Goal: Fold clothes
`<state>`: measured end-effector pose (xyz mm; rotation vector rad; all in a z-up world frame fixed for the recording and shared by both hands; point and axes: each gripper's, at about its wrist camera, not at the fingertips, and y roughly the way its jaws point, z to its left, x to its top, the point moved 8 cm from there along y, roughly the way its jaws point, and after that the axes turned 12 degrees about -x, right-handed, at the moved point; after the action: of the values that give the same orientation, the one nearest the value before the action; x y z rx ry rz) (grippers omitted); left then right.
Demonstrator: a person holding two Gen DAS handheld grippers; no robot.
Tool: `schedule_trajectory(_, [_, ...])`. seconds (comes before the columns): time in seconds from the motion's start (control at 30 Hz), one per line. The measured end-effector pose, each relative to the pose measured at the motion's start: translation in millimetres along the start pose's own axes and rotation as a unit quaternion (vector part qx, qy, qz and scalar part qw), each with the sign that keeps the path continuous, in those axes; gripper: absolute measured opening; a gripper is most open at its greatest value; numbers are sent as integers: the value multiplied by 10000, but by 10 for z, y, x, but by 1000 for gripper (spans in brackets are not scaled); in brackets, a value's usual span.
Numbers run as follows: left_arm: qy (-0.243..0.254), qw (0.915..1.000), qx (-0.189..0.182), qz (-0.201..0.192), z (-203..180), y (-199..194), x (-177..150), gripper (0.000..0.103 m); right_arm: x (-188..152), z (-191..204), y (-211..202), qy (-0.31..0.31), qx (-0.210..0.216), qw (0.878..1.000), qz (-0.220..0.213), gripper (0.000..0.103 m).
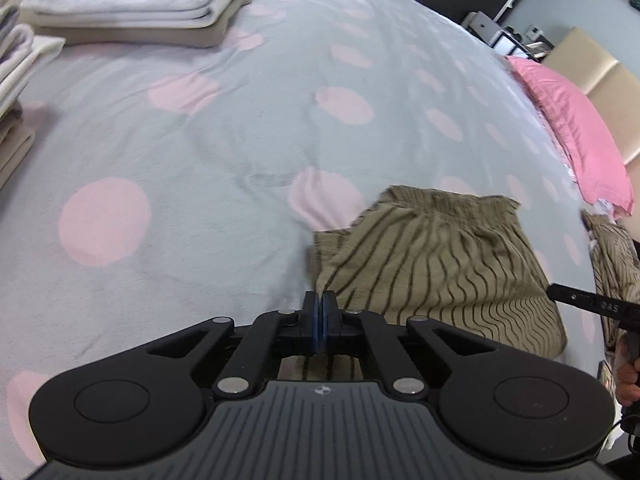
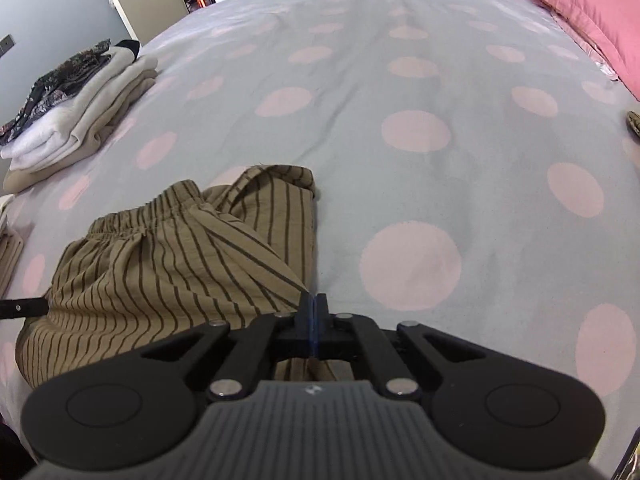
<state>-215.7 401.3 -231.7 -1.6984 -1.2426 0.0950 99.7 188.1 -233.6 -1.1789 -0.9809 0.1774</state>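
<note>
Pinched fingers [image 1: 319, 303] on striped shorts' [image 1: 436, 264] corner

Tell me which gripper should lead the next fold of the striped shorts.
Neither clearly: both look equally placed. The left gripper is shut on one near corner of the striped shorts, the right gripper on the other. Probably carry both corners together toward the elastic waistband.

free: wide bare bed [image 2: 420, 60] ahead and right of striped shorts [image 2: 172, 256] | blocked left: folded clothes stack [image 2: 80, 112] at bed edge | blocked far right: pink pillow [image 2: 580, 4]
</note>
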Motion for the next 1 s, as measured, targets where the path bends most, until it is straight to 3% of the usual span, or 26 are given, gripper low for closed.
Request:
schedule_trajectory(0.07, [-88, 9999, 41, -65, 35, -48, 40, 7, 26, -45, -22, 54, -81, 9999, 54, 4])
schedule_trajectory(0.1, [-88, 9998, 115, -114, 51, -81, 68, 14, 42, -73, -39, 81, -141, 9998, 68, 7])
schedule_trajectory(0.17, [-107, 9995, 135, -259, 51, -147, 130, 25, 89, -112, -89, 149, -123, 9998, 52, 30])
schedule_trajectory(0.2, [-129, 9994, 50, -311, 29, -164, 157, 35, 123, -102, -113, 211, 18, 9998, 24, 53])
schedule_trajectory(0.23, [-164, 9993, -84, -334, -4, -157, 176, 43, 157, -92, -137, 273, 159, 9995, -4, 63])
schedule_trajectory(0.27, [-201, 9989, -223, -354, -38, -146, 193, 57, 191, -78, -158, 326, 304, 9990, -25, 64])
schedule_trajectory(0.3, [-208, 9986, -334, -352, -80, -116, 196, 62, 222, -39, -159, 326, 444, 9985, -17, 67])
schedule_trajectory(0.4, [-118, 9994, -280, -142, -127, 62, 174, 62, 296, 113, -84, 142, 584, 9982, 13, 80])
schedule_trajectory(0.47, [-129, 9998, -179, 8, -110, 191, 147, 62, 327, 202, 6, 5, 607, 9981, 73, 80])
schedule_trajectory(0.67, [-474, 9973, -537, 180, -57, 502, 61, 56, 371, 337, 392, 33, 712, 9967, 398, 80])
schedule_trajectory(0.87, [-342, 9976, -605, 4, -88, 624, 126, 56, 367, 484, 590, 22, 848, 9952, 492, 81])
schedule_trajectory(1.0, [-194, 9980, -594, -57, -126, 681, 168, 51, 367, 592, 622, -157, 807, 9957, 421, 71])
